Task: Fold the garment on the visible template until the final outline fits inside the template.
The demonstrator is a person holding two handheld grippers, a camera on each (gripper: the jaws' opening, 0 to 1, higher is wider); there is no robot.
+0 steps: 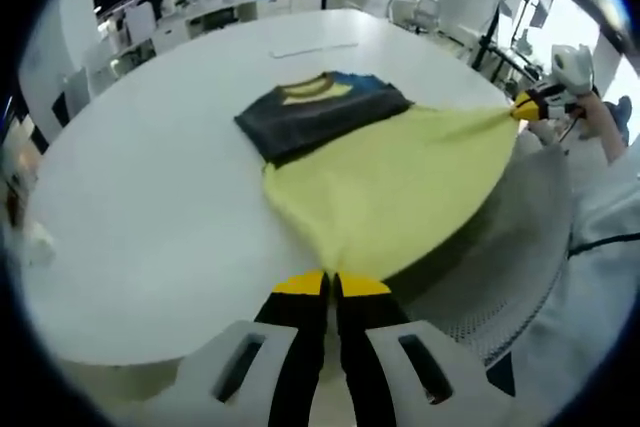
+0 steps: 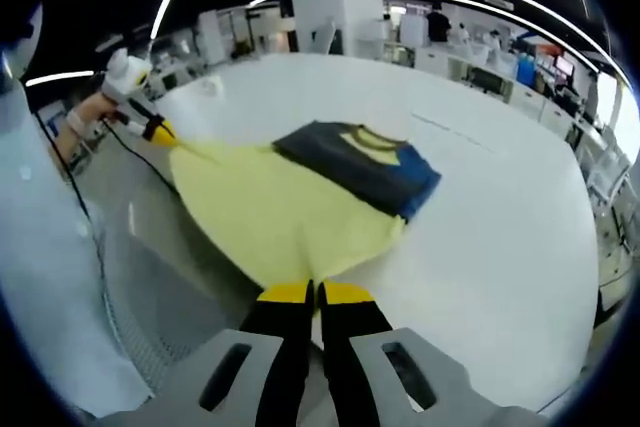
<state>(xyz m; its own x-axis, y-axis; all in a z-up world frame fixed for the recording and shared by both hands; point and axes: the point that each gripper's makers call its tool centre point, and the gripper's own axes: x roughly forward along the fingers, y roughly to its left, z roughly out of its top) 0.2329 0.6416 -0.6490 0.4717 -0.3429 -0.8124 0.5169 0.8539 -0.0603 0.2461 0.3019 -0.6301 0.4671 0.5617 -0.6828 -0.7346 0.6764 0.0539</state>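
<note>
A shirt lies on the white round table point(image 1: 150, 177) point(image 2: 500, 237). Its dark grey and blue top point(image 1: 320, 112) point(image 2: 360, 162) has a yellow collar and rests flat. The yellow lower part point(image 1: 400, 177) point(image 2: 280, 207) is stretched taut past the table's near edge. My left gripper point(image 1: 330, 285) is shut on one hem corner; it also appears in the right gripper view point(image 2: 155, 129). My right gripper point(image 2: 315, 292) is shut on the other hem corner; it also appears in the left gripper view point(image 1: 530, 105). A faint thin line point(image 1: 315, 49) marks the table beyond the shirt.
A grey mesh chair point(image 1: 520, 247) point(image 2: 140, 297) stands under the stretched cloth at the table's edge. The person's white sleeve point(image 1: 610, 237) point(image 2: 40, 277) is close beside it. Desks and chairs point(image 1: 200, 2) line the room behind the table.
</note>
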